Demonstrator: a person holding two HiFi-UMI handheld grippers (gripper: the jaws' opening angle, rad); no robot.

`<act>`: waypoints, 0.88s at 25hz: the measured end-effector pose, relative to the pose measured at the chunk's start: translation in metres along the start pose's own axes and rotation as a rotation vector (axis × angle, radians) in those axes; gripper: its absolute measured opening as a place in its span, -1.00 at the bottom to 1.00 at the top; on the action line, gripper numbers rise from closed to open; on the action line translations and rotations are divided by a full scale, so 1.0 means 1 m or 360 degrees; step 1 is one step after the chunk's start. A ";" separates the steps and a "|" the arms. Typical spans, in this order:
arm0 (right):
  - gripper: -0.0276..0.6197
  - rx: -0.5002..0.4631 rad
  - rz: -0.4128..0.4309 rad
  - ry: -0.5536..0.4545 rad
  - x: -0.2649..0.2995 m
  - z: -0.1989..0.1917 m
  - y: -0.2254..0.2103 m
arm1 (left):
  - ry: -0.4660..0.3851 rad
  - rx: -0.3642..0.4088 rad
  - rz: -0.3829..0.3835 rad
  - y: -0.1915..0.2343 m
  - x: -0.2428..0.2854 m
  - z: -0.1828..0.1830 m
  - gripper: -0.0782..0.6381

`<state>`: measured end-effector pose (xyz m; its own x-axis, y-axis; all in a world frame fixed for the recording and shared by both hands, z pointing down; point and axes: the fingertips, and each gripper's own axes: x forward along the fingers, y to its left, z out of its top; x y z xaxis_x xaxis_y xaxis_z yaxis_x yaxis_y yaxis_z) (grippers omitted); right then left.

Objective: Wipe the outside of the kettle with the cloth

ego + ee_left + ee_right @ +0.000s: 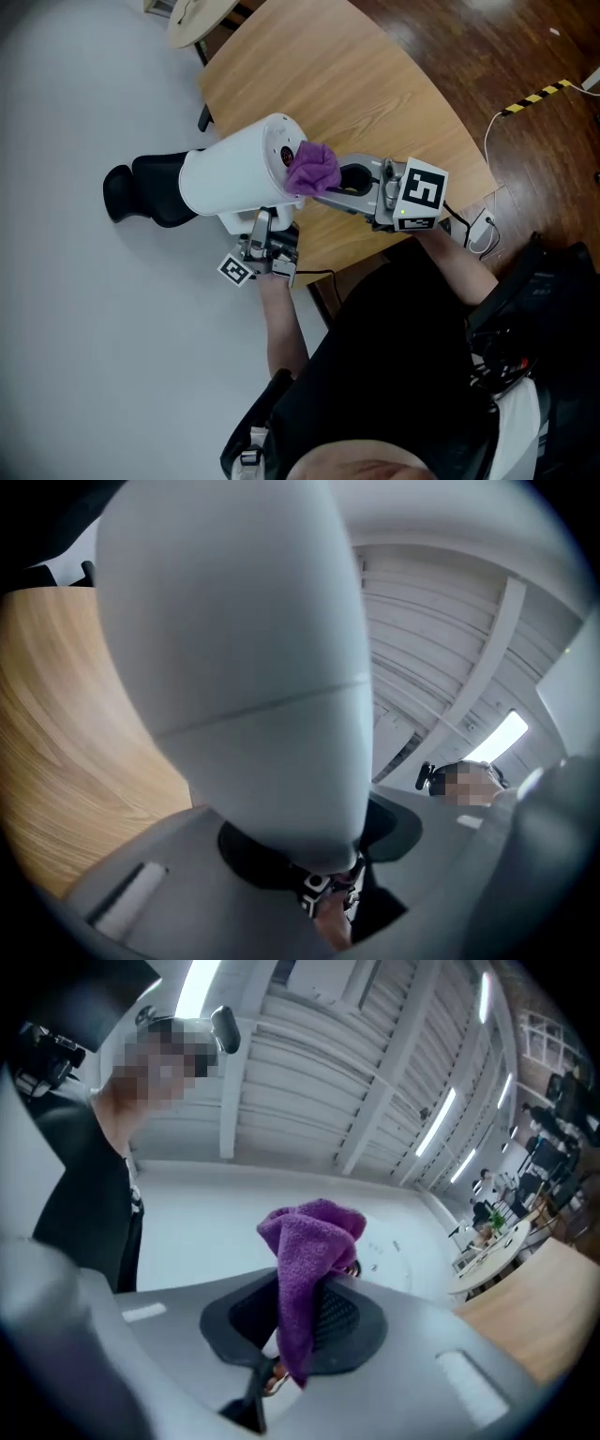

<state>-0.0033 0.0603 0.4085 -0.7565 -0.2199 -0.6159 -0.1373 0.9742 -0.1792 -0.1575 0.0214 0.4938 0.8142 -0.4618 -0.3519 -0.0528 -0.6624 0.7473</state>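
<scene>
Head view. The kettle [230, 173] is off the worktop [347, 94], lying on its side in the air above the worktop's near left edge, with its black end out over the floor. The left tongs [263, 225] support it from beneath. The right tongs [328, 192] bring a purple cloth [312, 169] against the kettle's round end face.

Judgement: the shell is hard, smooth and glossy, so likely slippery under a narrow pinch. The body is bulky and would twist if pushed off-centre. A hold low on the body near its middle looks safest, with wiping pressure kept light.

Left gripper view. The kettle's white body [244, 667] fills the frame and runs down between the pads. The tongs [309, 841] are closed onto it at a narrow opening and carry it. Which part of the kettle is pinched cannot be made out. The worktop [66, 761] lies behind, at left.

Right gripper view. The tongs [295, 1321] are nearly together, clamped on the cloth [305, 1269], which bunches up above the pads. Judgement: it is soft, light terry cloth and will fold around curves. The kettle is not in this view.
</scene>
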 end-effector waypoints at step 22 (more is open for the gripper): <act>-0.76 0.0248 0.0123 -0.0170 0.028 0.062 0.032 | -0.0148 0.0139 -0.0219 -0.046 -0.002 0.011 -0.04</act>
<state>0.0108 0.0825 0.3376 -0.6876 -0.1569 -0.7089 0.0255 0.9706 -0.2395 -0.1628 0.0460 0.4543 0.7605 -0.4132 -0.5009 0.0021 -0.7699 0.6382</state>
